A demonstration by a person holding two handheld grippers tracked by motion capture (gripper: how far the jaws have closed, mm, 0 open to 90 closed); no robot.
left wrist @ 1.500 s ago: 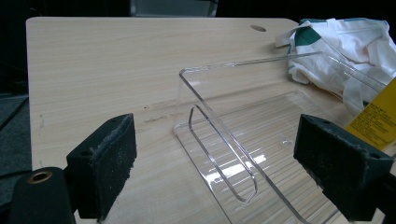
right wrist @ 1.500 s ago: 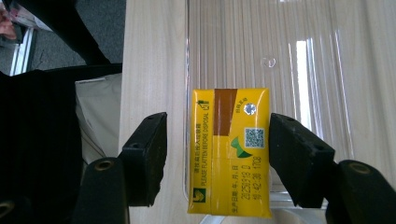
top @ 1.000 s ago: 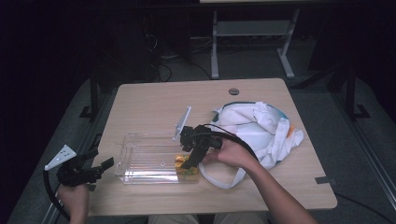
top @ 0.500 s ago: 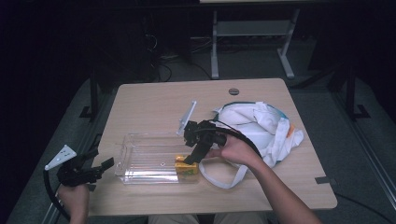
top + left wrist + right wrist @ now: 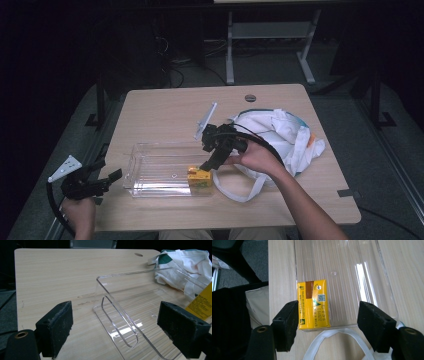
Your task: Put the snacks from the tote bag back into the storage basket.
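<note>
A yellow carton (image 5: 199, 175) (image 5: 313, 303) lies flat in the near right corner of a clear plastic tray (image 5: 131, 165) (image 5: 352, 270). Just above it my right gripper (image 5: 207, 165) (image 5: 329, 322) points down, held by a hand. Its jaws have just been opening and stand open: the carton lies below them next to one pad, and the other pad is far from it. My left gripper (image 5: 111, 169) (image 5: 120, 332) hangs open off the table's left edge and faces the tray (image 5: 117, 315). The carton (image 5: 201, 303) is in the left gripper view at the right edge.
A crumpled white cloth bag (image 5: 280, 135) (image 5: 185, 262) lies right of the tray, its strap (image 5: 332, 335) looping along the table's near side. The wooden table (image 5: 165, 110) has a small round hole (image 5: 250, 98) at the back. Desk legs and cables stand behind.
The right gripper's jaws have widened off the yellow carton, which now lies in the tray's corner. The left gripper has stayed where it was.
</note>
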